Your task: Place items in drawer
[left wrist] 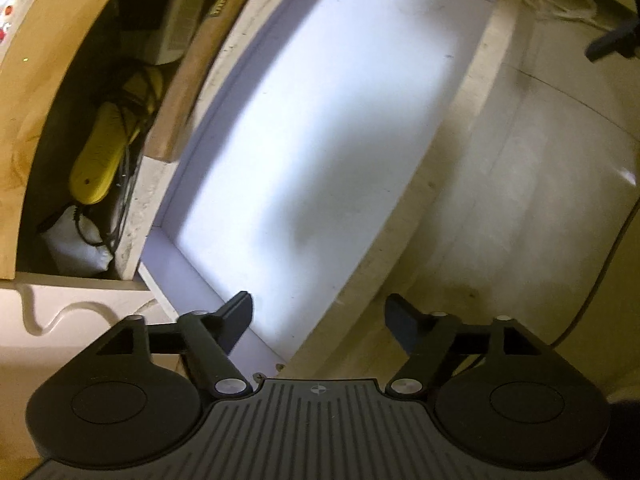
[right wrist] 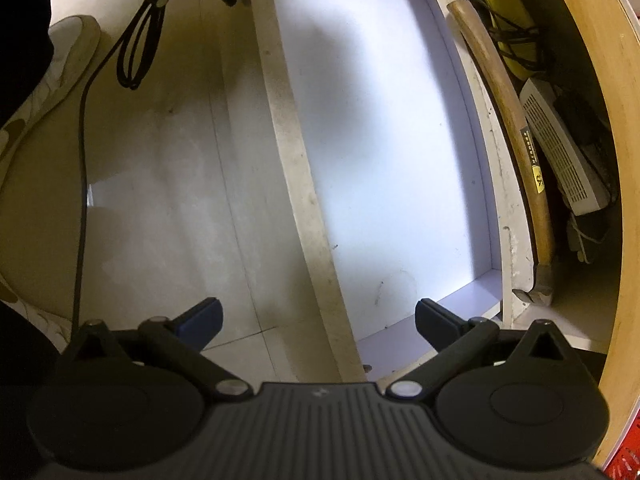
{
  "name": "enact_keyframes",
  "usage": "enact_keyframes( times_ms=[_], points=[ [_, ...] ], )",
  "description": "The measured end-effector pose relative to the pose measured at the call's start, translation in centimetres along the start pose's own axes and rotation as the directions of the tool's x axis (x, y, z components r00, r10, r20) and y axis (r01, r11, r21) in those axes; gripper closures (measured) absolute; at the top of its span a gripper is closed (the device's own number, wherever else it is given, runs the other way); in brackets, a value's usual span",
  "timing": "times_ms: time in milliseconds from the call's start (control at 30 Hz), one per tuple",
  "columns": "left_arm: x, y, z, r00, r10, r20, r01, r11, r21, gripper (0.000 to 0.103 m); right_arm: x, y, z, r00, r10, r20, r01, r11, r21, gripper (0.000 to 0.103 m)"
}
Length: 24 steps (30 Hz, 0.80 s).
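Observation:
An open white drawer shows a bare white bottom in both views; it also shows in the right wrist view. My left gripper is open and holds nothing, above the drawer's near corner. My right gripper is open and holds nothing, above the drawer's front wall. A hammer with a wooden handle lies along the drawer's far side; its handle shows in the left wrist view. A yellow power strip with black cords lies in the wooden compartment; it also shows in the right wrist view.
A white vented box lies beside the hammer. The pale floor lies outside the drawer. A black cable loop hangs by the other gripper at the top left of the right wrist view. A curved wooden wall bounds the compartment.

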<state>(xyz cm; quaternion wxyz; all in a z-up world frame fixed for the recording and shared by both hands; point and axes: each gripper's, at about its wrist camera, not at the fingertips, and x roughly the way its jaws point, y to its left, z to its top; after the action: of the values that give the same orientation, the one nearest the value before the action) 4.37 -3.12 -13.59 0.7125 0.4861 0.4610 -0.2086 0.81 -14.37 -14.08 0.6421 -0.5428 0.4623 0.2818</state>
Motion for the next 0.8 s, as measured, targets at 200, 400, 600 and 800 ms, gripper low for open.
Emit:
enact_keyframes(
  times_ms=[200, 400, 600, 800],
  points=[
    [0.0, 0.0, 0.2, 1.0, 0.023, -0.014, -0.023, 1.0, -0.015, 0.024, 0.0, -0.6, 0.5, 1.0, 0.008, 0.006, -0.008, 1.0, 0.026, 0.0],
    [0.0, 0.8, 0.5, 0.999, -0.02, -0.049, 0.014, 0.993, -0.121, 0.024, -0.9, -2.5, 0.5, 0.998, 0.065, 0.02, -0.068, 0.977, 0.203, 0.0],
    [-0.4, 2.2, 0.5, 0.994, -0.082, -0.068, 0.057, 0.949, -0.311, 0.024, -1.8, -5.5, 0.4, 0.99, 0.119, 0.077, -0.142, 0.871, 0.47, 0.0],
    [-1.1, 3.8, 0.2, 0.99, -0.131, -0.054, 0.084, 0.849, -0.522, 0.024, -2.7, -8.3, -0.7, 0.977, 0.153, 0.149, -0.213, 0.652, 0.728, 0.0]
  ],
)
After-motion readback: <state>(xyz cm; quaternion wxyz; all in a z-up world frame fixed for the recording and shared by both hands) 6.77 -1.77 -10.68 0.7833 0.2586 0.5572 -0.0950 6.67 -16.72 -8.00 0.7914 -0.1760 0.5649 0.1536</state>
